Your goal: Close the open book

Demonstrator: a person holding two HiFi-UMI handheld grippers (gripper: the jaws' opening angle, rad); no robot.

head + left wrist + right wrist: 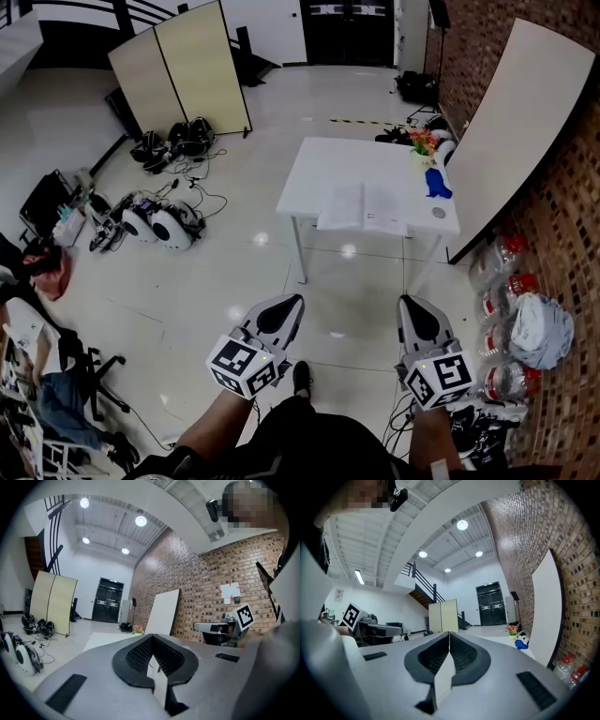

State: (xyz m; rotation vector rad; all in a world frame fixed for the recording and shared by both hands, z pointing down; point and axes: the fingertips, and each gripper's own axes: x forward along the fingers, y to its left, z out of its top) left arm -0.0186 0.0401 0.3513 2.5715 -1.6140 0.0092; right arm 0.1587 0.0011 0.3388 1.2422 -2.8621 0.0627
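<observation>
An open book (364,208) lies flat near the front edge of a white table (323,169), well ahead of me across the floor. Both grippers are held level in front of my body, far short of the table. My left gripper (293,302) has its jaws together with nothing between them, as the left gripper view also shows (151,636). My right gripper (409,302) is likewise shut and empty (449,633). The book is hidden behind the jaws in both gripper views; only the table top (105,641) shows past them.
On the table's right end are a blue object (437,183), flowers (424,142) and a small round disc (439,213). A white board (520,122) leans on the brick wall. Bottles (502,253) and a bag (539,328) lie at right; cabled gear (155,223) and a folding screen (183,70) at left.
</observation>
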